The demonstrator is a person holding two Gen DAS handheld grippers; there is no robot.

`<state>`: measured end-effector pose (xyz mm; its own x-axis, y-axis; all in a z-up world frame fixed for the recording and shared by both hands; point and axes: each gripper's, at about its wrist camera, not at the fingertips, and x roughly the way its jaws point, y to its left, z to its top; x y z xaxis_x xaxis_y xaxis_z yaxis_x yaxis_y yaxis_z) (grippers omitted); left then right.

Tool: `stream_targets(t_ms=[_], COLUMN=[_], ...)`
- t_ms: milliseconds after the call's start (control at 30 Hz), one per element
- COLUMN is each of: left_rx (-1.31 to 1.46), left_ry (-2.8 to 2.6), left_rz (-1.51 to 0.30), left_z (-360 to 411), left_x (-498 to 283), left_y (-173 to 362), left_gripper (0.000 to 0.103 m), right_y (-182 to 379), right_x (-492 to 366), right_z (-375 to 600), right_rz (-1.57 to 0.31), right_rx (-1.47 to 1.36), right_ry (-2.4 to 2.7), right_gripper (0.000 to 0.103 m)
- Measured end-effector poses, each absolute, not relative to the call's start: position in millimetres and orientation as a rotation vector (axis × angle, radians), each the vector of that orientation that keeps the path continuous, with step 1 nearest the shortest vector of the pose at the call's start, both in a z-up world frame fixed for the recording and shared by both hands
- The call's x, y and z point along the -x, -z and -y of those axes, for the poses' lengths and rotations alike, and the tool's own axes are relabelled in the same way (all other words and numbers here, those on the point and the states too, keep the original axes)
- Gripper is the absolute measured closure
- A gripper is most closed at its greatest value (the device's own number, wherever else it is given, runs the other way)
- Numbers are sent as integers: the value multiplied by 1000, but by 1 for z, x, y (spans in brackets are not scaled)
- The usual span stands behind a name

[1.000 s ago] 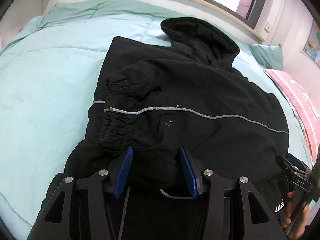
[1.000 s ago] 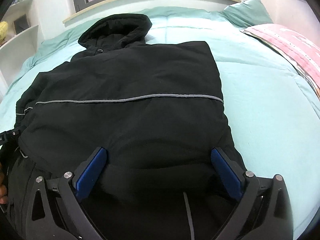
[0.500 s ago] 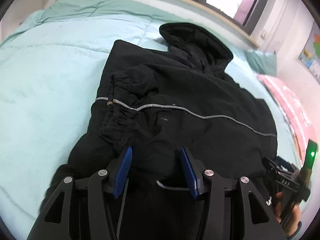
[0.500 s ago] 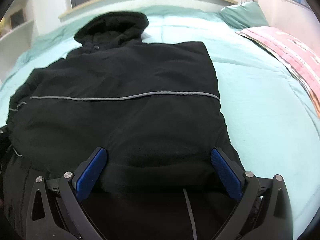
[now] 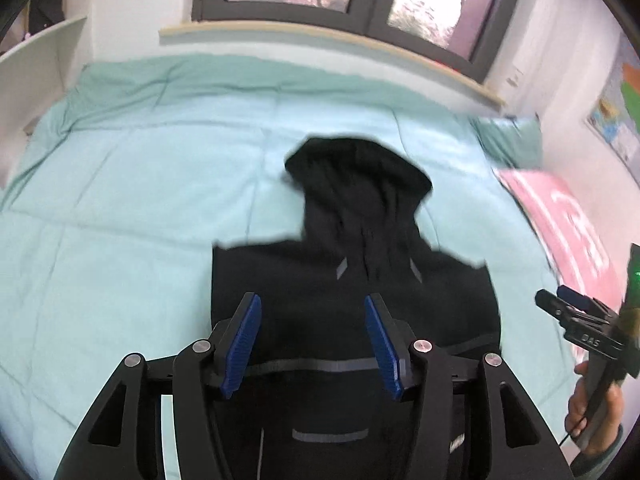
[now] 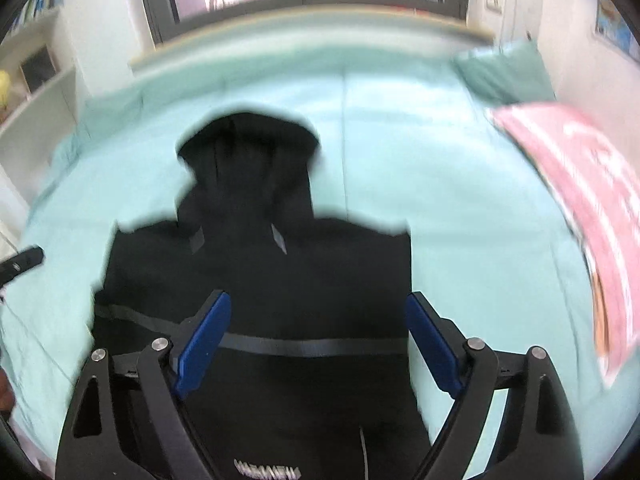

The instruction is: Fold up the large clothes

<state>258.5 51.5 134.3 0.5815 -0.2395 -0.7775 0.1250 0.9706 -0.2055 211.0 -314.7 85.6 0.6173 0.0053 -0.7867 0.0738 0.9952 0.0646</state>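
Observation:
A black hooded jacket (image 5: 352, 288) lies on the teal bed, its sides folded in to a narrow block, hood (image 5: 356, 172) pointing toward the window. It also shows in the right wrist view (image 6: 260, 272), hood (image 6: 248, 148) at the far end. My left gripper (image 5: 312, 340) is open and empty, raised above the jacket's near half. My right gripper (image 6: 316, 340) is open and empty, raised above the same part. The right gripper's body (image 5: 580, 320) shows at the right edge of the left wrist view, held by a hand.
The teal duvet (image 5: 140, 184) covers the bed. A pink blanket (image 5: 568, 232) lies at the right edge, with a teal pillow (image 6: 504, 72) behind it. A window sill (image 5: 320, 40) runs along the far side. White shelves (image 6: 36, 92) stand at the left.
Both grippers have lifted up and back from the jacket. The left one has opened wider and let go of the fabric. The jacket now lies as a narrower block.

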Motion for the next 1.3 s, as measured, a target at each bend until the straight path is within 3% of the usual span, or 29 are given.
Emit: stream_targets(t_ms=[133, 300, 767, 800, 833, 967, 1033, 1067, 1200, 1300], left_rx=[131, 97, 129, 144, 162, 123, 155, 218, 409, 351], left_ry=[203, 199, 188, 178, 156, 68, 99, 131, 273, 334], left_rz=[-918, -950, -1106, -1114, -1111, -1122, -1131, -1129, -987, -925], left_z=[-49, -33, -8, -11, -14, -23, -29, -36, -64, -66], left_x=[-309, -379, -555, -561, -566, -585, -590, -589, -560, -542], left_y=[-149, -128, 7, 15, 21, 44, 46, 40, -16, -34], left_gripper=[48, 48, 48, 48, 48, 49, 80, 91, 90, 84], right_y=[-104, -74, 41, 48, 55, 84, 82, 76, 30, 23], right_x=[-255, -323, -481, -492, -500, -530, -532, -528, -498, -485], right_z=[322, 325, 339, 341, 343, 339, 341, 344, 371, 378], right_rz=[-899, -964, -1074, -1084, -1094, -1170, -1158, -1137, -999, -976], right_rx=[-197, -265, -343, -358, -371, -351, -316, -311, -338, -334], right_ry=[5, -25, -9, -8, -12, -41, -23, -16, 2, -18], right_gripper=[11, 11, 14, 19, 36, 75, 92, 94, 94, 94])
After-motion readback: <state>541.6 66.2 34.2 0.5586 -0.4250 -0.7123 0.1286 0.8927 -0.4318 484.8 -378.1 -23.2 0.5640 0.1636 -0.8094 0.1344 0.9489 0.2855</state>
